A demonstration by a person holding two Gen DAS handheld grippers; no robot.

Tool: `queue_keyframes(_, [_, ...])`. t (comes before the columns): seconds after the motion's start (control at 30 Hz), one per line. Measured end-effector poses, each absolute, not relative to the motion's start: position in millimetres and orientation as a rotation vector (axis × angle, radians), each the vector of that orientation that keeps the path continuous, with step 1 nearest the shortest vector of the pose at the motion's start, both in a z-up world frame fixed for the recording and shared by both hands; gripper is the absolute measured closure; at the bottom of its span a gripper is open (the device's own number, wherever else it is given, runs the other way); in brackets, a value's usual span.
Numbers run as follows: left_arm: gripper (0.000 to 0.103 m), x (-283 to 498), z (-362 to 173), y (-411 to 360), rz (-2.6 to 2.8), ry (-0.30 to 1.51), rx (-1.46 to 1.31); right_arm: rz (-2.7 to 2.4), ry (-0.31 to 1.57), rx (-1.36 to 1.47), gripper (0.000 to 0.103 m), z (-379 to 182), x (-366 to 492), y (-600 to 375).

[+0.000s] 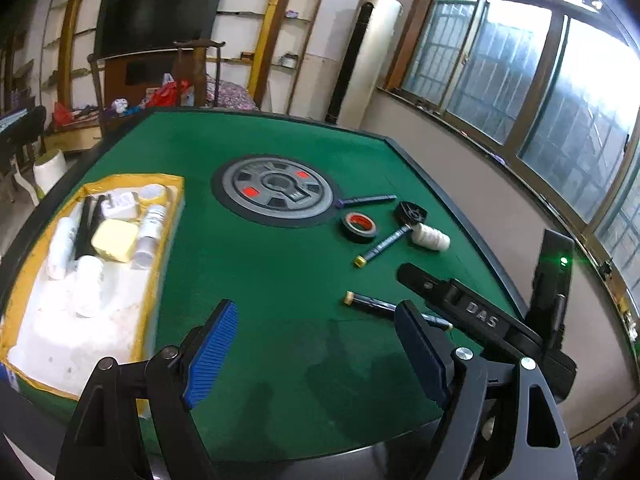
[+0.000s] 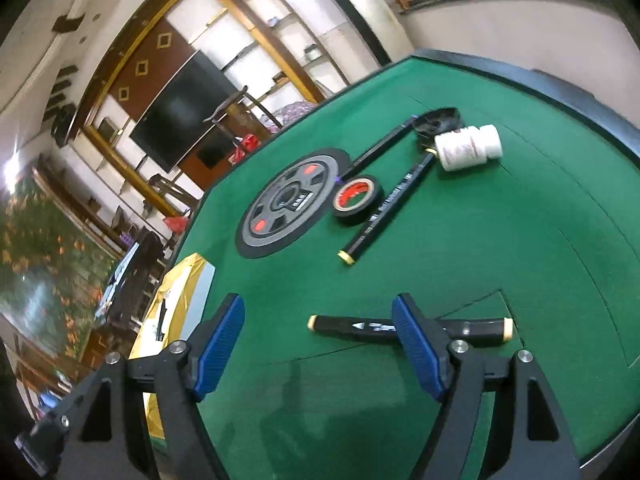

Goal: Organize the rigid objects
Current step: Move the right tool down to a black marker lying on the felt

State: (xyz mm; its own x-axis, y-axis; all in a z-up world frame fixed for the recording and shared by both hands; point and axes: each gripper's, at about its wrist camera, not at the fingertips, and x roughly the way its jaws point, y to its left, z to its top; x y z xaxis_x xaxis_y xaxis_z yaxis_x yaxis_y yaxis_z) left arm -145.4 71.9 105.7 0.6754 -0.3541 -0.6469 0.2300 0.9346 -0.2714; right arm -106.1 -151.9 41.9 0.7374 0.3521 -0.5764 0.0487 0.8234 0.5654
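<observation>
On the green table lie a black marker with cream ends (image 2: 360,326), a second black marker with a yellow end (image 2: 384,208), a black tape roll with a red core (image 2: 357,200), a white bottle (image 2: 468,147), a black lid (image 2: 438,120) and a dark pen (image 2: 380,148). The same things show in the left wrist view: near marker (image 1: 374,303), second marker (image 1: 382,246), tape (image 1: 360,226), bottle (image 1: 430,237), lid (image 1: 410,213), pen (image 1: 366,200). My right gripper (image 2: 320,332) is open just above the near marker. My left gripper (image 1: 316,340) is open and empty. The right gripper body (image 1: 480,316) sits over the near marker's right end.
A white foam tray with yellow tape edges (image 1: 168,224) at the left holds white bottles, a yellow block and dark sticks. A grey round panel (image 1: 278,194) sits in the table's middle. The table's dark rim (image 1: 452,208) runs along the right.
</observation>
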Motion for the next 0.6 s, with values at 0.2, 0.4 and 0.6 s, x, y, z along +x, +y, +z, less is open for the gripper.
queue_keyframes(0.2, [0.019,-141.8,99.2,56.4,-0.369,0.790,-0.140,0.184,0.743,0.577,0.027,36.1,-100.5,-146.3])
queue_keyframes(0.4, [0.019,-134.3,95.3,65.6,-0.375,0.808,-0.198,0.182,0.779,0.550,0.027,31.4,-89.1,-136.1])
queue_keyframes(0.6, [0.019,-135.1,86.4,88.8,-0.378,0.816,-0.259,0.129,0.795,0.490,0.027,31.1,-91.1,-142.4])
